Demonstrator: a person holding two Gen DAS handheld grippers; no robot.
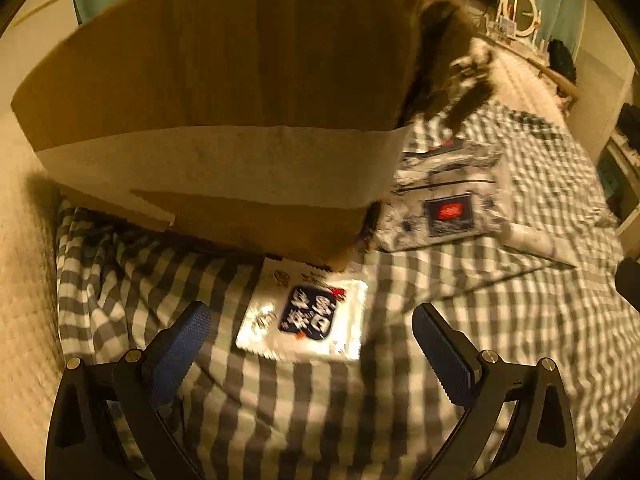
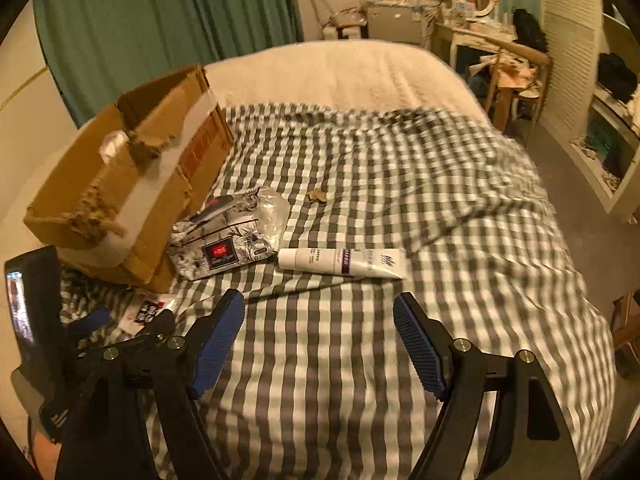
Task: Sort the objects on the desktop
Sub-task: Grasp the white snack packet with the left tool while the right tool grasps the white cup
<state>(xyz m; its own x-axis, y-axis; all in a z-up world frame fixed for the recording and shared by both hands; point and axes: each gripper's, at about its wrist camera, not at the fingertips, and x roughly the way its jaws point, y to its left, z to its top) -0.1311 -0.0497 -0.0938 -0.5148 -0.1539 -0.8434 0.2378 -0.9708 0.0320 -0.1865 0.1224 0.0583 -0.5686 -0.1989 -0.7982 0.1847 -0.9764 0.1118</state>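
Fingers of the left gripper (image 1: 310,340) are standing wide apart, holding nothing, with a white foil sachet bearing a dark blue label (image 1: 306,318) lying flat on the grey-and-white checked bedspread (image 1: 460,340) between and just ahead of them. Beyond the sachet, a torn brown cardboard box (image 1: 224,120) is filling that view; its inside is hidden there. The right gripper (image 2: 319,330) is likewise gaping wide and empty. Ahead of its fingers a white squeeze tube with a purple band (image 2: 344,263) is lying on its side, and ahead-left a black-and-white floral plastic packet (image 2: 224,240) is touching the box (image 2: 120,184). Only this view is showing the tube and the box's open top, though its contents cannot be made out.
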